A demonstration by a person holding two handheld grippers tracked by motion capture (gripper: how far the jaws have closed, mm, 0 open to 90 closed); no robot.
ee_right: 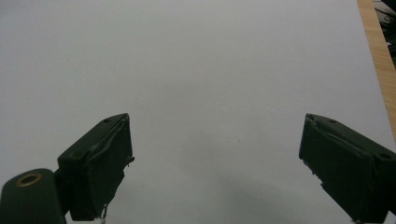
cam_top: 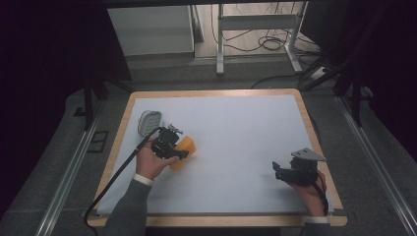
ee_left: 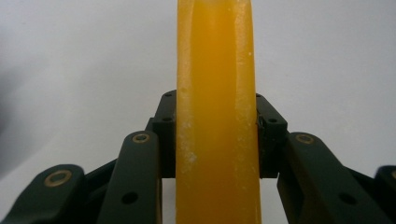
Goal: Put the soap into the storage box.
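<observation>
An orange soap-like block [cam_top: 184, 152] is held at the left of the white table sheet [cam_top: 236, 128], with my left gripper [cam_top: 178, 151] shut on it. In the left gripper view the orange block [ee_left: 215, 112] stands upright between the two black pads, which press on both its sides. A grey oval dish [cam_top: 149, 122] lies just behind that hand. My right gripper [cam_top: 276, 169] rests low near the table's right edge. In the right gripper view its jaws stand wide apart, the right gripper [ee_right: 215, 158] open over bare white sheet.
The wooden table rim [cam_top: 314, 132] frames the sheet. A black cable [cam_top: 118, 172] trails from the left gripper off the front left edge. White furniture legs [cam_top: 220, 44] and cables stand on the floor beyond the table.
</observation>
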